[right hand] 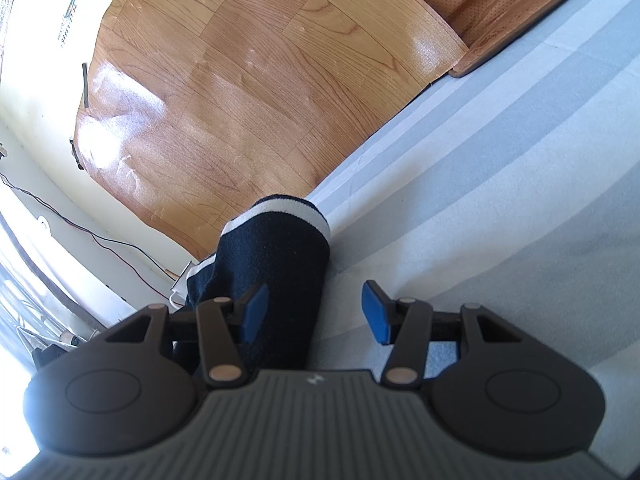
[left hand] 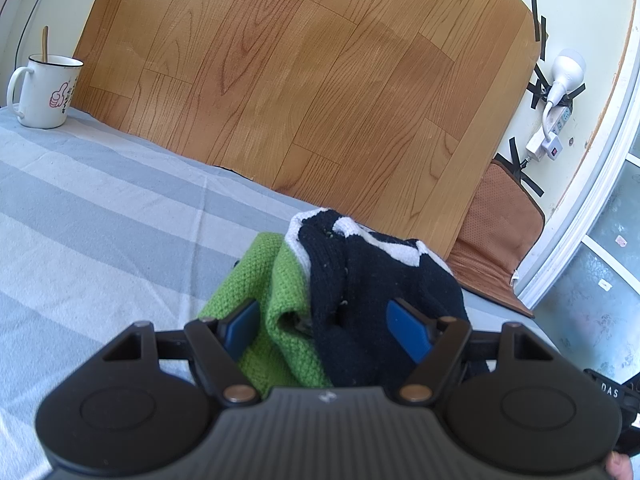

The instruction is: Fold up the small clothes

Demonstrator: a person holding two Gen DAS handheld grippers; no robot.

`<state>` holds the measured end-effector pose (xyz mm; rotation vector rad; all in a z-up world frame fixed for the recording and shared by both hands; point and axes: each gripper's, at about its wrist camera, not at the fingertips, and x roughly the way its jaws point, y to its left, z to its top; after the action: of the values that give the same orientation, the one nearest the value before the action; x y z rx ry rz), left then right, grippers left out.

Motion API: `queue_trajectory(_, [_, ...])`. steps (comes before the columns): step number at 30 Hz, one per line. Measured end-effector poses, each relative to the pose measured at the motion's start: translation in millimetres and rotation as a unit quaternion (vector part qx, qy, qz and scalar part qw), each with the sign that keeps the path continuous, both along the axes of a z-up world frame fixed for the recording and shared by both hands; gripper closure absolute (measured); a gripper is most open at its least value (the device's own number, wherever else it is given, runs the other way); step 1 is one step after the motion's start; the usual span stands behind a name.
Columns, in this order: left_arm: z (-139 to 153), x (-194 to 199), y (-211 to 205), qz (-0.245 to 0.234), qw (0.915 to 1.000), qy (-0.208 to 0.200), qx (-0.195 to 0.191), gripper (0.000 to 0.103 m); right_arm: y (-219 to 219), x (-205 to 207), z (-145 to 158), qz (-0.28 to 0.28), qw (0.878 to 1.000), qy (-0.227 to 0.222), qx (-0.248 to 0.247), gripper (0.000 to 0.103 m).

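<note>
Knitted clothes, a green piece [left hand: 280,304] and a navy piece with white trim [left hand: 376,280], lie bunched on the striped sheet [left hand: 100,220] at six o'clock in the left wrist view. They look soft, light and floppy, best pinched at a hem. The left gripper [left hand: 326,330] stands open, its jaws flanking the heap without squeezing.

In the right wrist view, the navy piece [right hand: 276,272] lies at seven o'clock. The right gripper [right hand: 316,314] gapes open; its left pad [right hand: 254,312] overlaps the knit, while its right pad is over bare sheet.
</note>
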<state>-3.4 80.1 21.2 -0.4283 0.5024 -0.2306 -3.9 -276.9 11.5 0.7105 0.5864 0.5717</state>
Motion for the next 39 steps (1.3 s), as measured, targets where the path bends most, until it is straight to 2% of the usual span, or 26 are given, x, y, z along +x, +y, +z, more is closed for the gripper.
queue_trajectory(4, [-0.3, -0.1, 0.3, -0.001, 1.0000, -0.002, -0.001, 0.031, -0.1, 0.1, 0.6, 0.001, 1.000, 0.001, -0.001, 0.047])
queue_trajectory(7, [2.8, -6.3, 2.7, -0.006, 0.9996, -0.026, -0.012, 0.031, -2.5, -1.1, 3.1, 0.007, 1.000, -0.003, 0.011, 0.039])
queue_trajectory(10, [6.7, -12.9, 7.6, -0.007, 0.9983, -0.050, -0.027, 0.024, -8.1, -0.8, 8.5, 0.013, 0.999, -0.010, 0.029, 0.032])
queue_trajectory(11, [7.0, -13.4, 9.9, -0.007, 0.9980, -0.052, -0.035, 0.020, -9.4, -0.1, 12.2, 0.016, 0.999, -0.013, 0.033, 0.026])
queue_trajectory(13, [9.0, -12.5, 14.1, -0.003, 0.9979, -0.047, -0.044, 0.016, -7.4, 2.0, 21.0, 0.029, 0.999, -0.020, 0.025, 0.021])
queue_trajectory(15, [13.6, -10.7, 17.6, -0.001, 0.9983, -0.039, -0.042, 0.013, -1.5, 5.1, 28.5, 0.052, 0.998, -0.025, 0.010, 0.019])
queue_trajectory(16, [16.7, -9.6, 18.4, -0.004, 0.9988, -0.034, -0.035, 0.007, 2.3, 7.7, 30.3, 0.066, 0.998, -0.023, 0.004, 0.017])
queue_trajectory(19, [26.2, -7.1, 22.2, -0.013, 0.9995, -0.025, -0.013, 0.004, 16.5, 17.0, 28.3, 0.103, 0.995, -0.010, -0.012, 0.017])
queue_trajectory(20, [29.2, -6.6, 24.1, -0.018, 0.9995, -0.022, -0.010, 0.000, 21.6, 21.1, 26.0, 0.113, 0.993, -0.004, -0.018, 0.017])
queue_trajectory(22, [32.2, -3.9, 26.2, -0.035, 0.9993, -0.013, -0.006, 0.000, 30.6, 29.5, 21.0, 0.128, 0.991, 0.005, -0.028, 0.017])
queue_trajectory(26, [23.5, 9.0, 24.1, -0.033, 0.9983, 0.033, 0.034, 0.000, 44.5, 48.2, 13.6, 0.147, 0.988, 0.017, -0.049, 0.017])
queue_trajectory(30, [4.5, 26.0, 24.0, -0.068, 0.9930, 0.096, -0.003, 0.000, 63.8, 59.6, 12.3, 0.171, 0.982, 0.004, -0.083, 0.016])
queue_trajectory(32, [-6.7, 32.3, 18.1, -0.073, 0.9898, 0.122, -0.010, 0.003, 77.7, 60.2, 13.1, 0.181, 0.978, -0.003, -0.102, 0.018])
queue_trajectory(33, [-8.4, 30.4, 14.0, -0.067, 0.9913, 0.113, -0.005, 0.005, 84.5, 58.2, 15.1, 0.179, 0.976, -0.015, -0.123, 0.024])
queue_trajectory(35, [-8.0, 30.1, 2.9, -0.064, 0.9911, 0.116, 0.004, 0.032, 95.5, 51.6, 20.3, 0.160, 0.971, -0.048, -0.173, 0.047])
queue_trajectory(37, [-3.5, 34.4, -3.3, -0.060, 0.9909, 0.120, -0.011, 0.043, 95.1, 43.4, 26.3, 0.149, 0.969, -0.081, -0.181, 0.055])
queue_trajectory(39, [7.6, 41.1, -12.1, -0.061, 0.9925, 0.106, -0.008, 0.050, 91.4, 41.2, 35.4, 0.127, 0.967, -0.115, -0.188, 0.057])
